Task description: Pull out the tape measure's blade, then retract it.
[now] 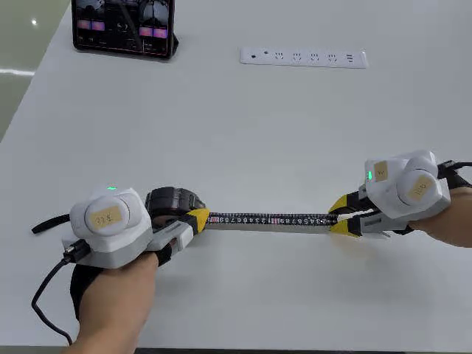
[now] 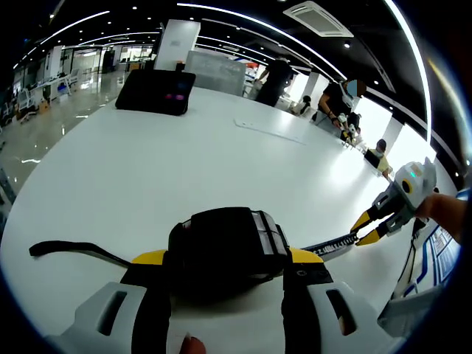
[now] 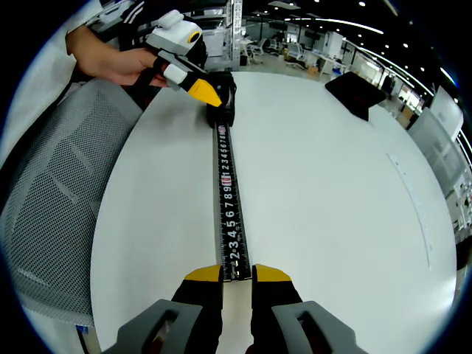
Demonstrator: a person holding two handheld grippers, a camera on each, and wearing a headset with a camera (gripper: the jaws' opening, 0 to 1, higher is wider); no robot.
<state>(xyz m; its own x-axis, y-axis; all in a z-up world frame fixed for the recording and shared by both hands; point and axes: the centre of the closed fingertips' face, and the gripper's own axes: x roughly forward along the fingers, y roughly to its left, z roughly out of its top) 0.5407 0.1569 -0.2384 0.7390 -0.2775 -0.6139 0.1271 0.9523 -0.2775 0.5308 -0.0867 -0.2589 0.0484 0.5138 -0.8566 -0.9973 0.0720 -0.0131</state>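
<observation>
A white tabletop [image 1: 295, 133] carried a black tape measure [image 1: 173, 203] at the near left. The left tongs [image 2: 228, 257] were clamped on its body, one yellow-tipped jaw against each side, and a hand gripped the tool from below. A black strap [image 1: 50, 223] lay on the tabletop just left of that hand. The blade [image 1: 269, 220] was drawn out of the case and ran rightward, low over the tabletop, with its printed numbers facing up. At the near right, the right tongs [image 3: 237, 274] were closed on the blade's free end, the end pinched between the two yellow tips. The two tools sat well apart, joined by the straight blade. A dark tablet [image 1: 124, 26] stood at the far left, and a white power strip [image 1: 302, 57] lay to its right.
</observation>
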